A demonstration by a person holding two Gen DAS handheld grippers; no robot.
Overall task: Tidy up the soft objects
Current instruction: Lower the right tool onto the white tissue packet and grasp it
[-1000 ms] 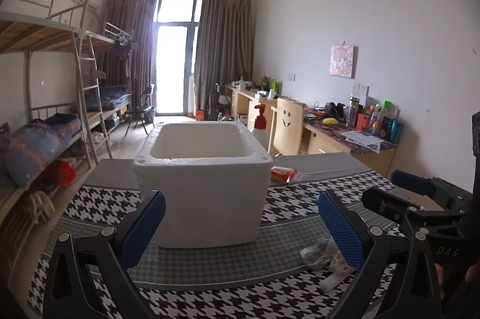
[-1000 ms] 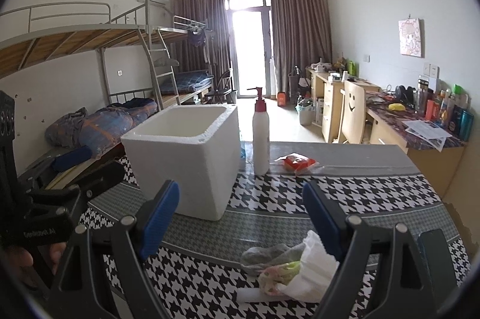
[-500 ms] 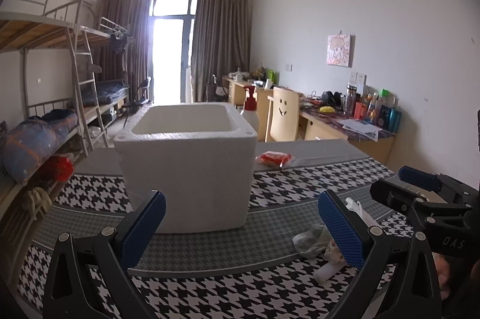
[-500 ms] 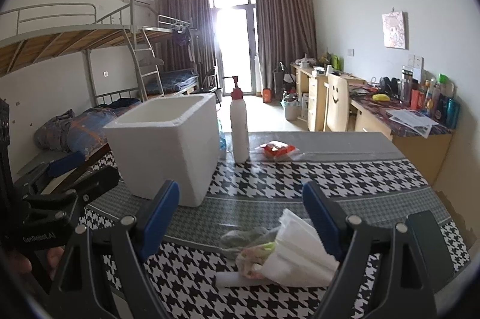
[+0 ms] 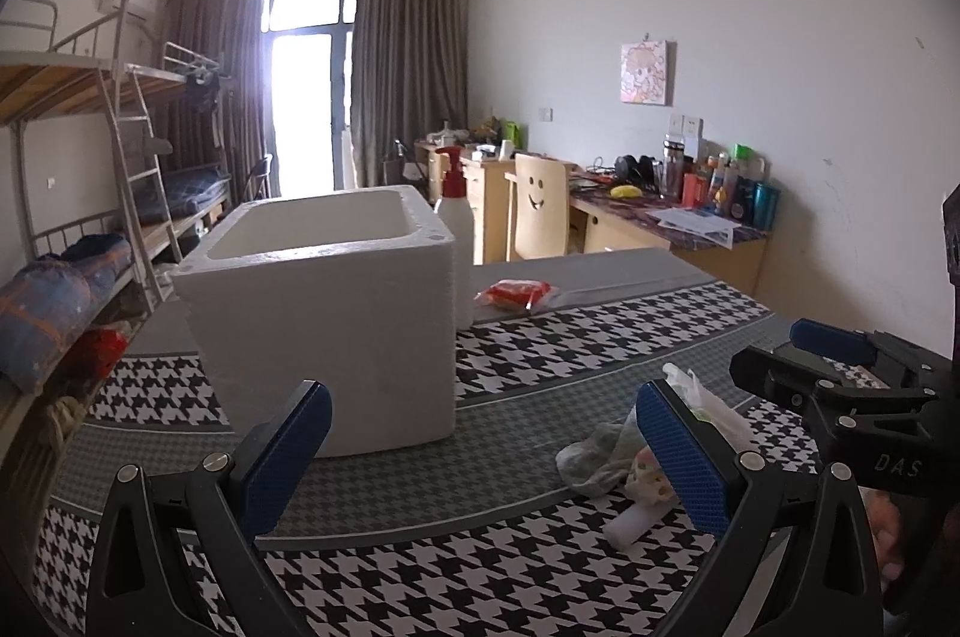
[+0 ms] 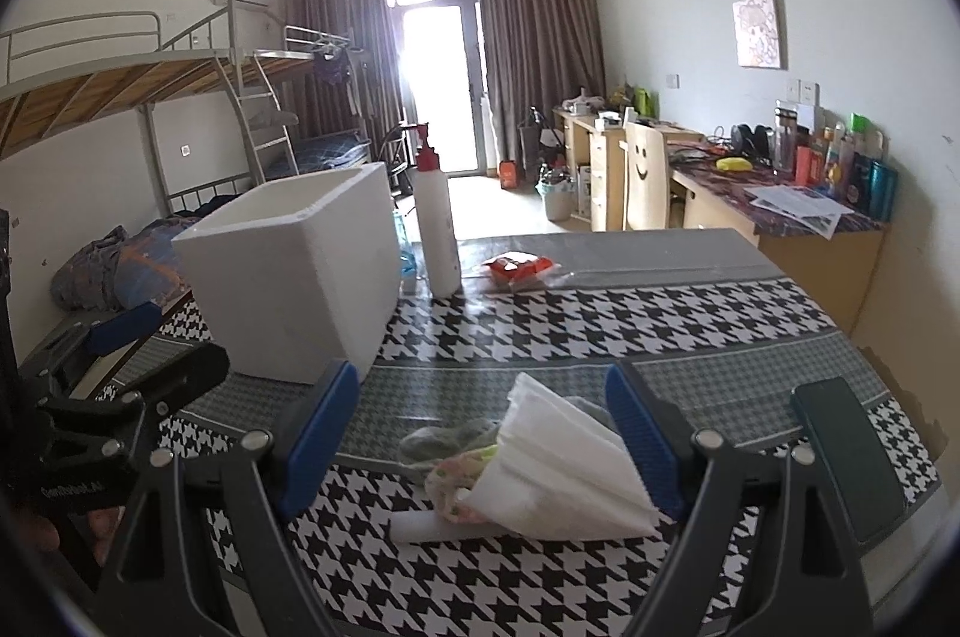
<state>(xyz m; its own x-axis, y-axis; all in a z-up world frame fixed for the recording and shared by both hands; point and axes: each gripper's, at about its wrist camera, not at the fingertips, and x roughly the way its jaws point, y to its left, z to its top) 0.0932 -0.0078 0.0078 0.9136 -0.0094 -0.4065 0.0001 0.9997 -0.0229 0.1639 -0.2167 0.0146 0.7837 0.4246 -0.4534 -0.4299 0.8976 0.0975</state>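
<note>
The table (image 6: pixel 690 313), under its black-and-white houndstooth cloth, fills the near half of the room, and on its left side stands the big white foam box (image 6: pixel 294 271), open at the top and empty as far as its rim shows, which I take to be where the soft things belong. Just right of the box, at the far edge, a tall pump bottle (image 6: pixel 437 229) stands upright with a red packet (image 6: pixel 519 270) lying beside it; both look better left alone. Near the front, right of the box and well apart from it, sits the little heap to be sorted: a folded white cloth (image 6: pixel 558 463) on top, a grey sock (image 6: pixel 447 436) under its far side, a flowery scrap and a small white roll (image 6: pixel 414 526) at the near edge. The right gripper (image 6: pixel 486 442) hangs over that heap with its jaws wide and nothing in them, the cloth lying between the blue pads. The left gripper (image 5: pixel 480 463) is just as wide and empty, aimed at the gap between box and heap. To do this well I would sink the right one straight down, pinch one piece only, the top cloth first, close fully so it cannot slip, then lift clear before crossing to the box
</note>
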